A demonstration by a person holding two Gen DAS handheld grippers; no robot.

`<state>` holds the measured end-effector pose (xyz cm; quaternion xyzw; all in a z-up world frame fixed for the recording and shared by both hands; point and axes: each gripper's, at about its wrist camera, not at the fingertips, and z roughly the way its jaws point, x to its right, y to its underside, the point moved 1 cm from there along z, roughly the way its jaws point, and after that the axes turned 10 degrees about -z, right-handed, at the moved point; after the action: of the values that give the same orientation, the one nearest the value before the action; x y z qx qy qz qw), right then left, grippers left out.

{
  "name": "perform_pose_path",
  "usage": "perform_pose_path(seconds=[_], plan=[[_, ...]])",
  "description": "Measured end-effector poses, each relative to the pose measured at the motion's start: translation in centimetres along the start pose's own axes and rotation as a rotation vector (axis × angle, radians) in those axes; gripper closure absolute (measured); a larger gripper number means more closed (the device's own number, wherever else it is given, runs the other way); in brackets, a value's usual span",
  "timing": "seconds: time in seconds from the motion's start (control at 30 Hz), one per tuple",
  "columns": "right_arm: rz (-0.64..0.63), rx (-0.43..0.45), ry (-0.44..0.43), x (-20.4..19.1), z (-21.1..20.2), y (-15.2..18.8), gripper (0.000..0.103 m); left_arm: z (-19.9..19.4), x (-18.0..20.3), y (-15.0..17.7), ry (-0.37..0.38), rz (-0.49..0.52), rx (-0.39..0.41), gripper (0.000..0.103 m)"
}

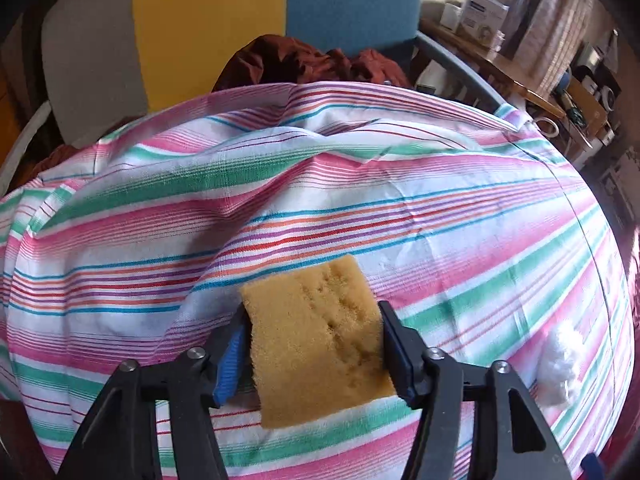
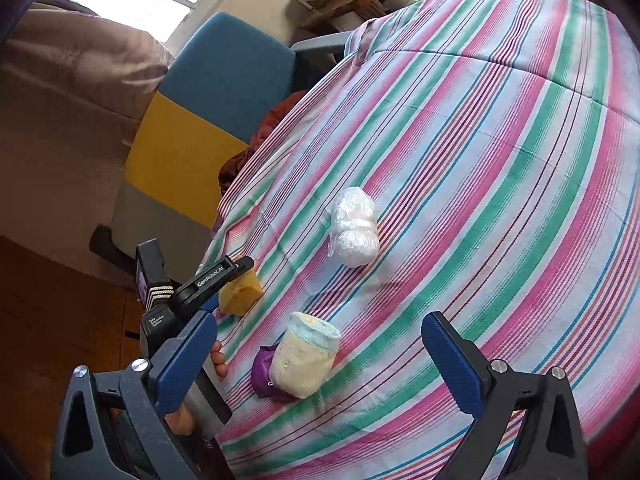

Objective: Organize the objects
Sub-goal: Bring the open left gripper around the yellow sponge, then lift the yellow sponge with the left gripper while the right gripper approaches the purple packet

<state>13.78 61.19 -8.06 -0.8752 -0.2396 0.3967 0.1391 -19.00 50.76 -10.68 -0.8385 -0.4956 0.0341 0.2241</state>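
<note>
The left gripper (image 1: 314, 334) is pinching a yellow sponge (image 1: 316, 340) over the striped cloth (image 1: 440, 208). The right gripper (image 2: 320, 364) is hanging spread wide, empty, above a cream jar (image 2: 304, 360) standing beside a purple pouch (image 2: 262, 368).

"GenRobot.AI" is printed on the left tool's (image 2: 240, 270) arm.

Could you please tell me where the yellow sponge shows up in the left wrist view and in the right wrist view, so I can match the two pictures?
Left wrist view: the yellow sponge sits low in the centre, between the left gripper fingers.
Right wrist view: the yellow sponge is left of centre at the cloth's edge, partly hidden by the left gripper.
Shared landmark: the striped cloth, and the white plastic-wrapped bundle lying on it.
</note>
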Motion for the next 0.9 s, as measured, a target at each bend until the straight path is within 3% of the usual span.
perform_pose_path(seconds=[0.2, 0.57, 0.7, 0.9], plan=[[-0.012, -0.017, 0.025, 0.0, 0.6, -0.1, 0.0, -4.4, -2.5, 2.9, 0.045, -0.017, 0.051, 0.048], [-0.043, -0.142, 0.067, -0.3, 3.2, 0.4, 0.0, -11.3, -5.1, 16.1, 0.012, 0.073, 0.063, 0.048], [-0.129, -0.207, 0.068, -2.0, 4.7, 1.1, 0.0, -12.7, -4.2, 20.1, 0.03, 0.15, 0.075, 0.048], [-0.316, -0.201, 0.056, -5.5, 5.3, 2.2, 0.0, -13.6, -4.3, 24.7, 0.051, 0.231, 0.067, 0.048]])
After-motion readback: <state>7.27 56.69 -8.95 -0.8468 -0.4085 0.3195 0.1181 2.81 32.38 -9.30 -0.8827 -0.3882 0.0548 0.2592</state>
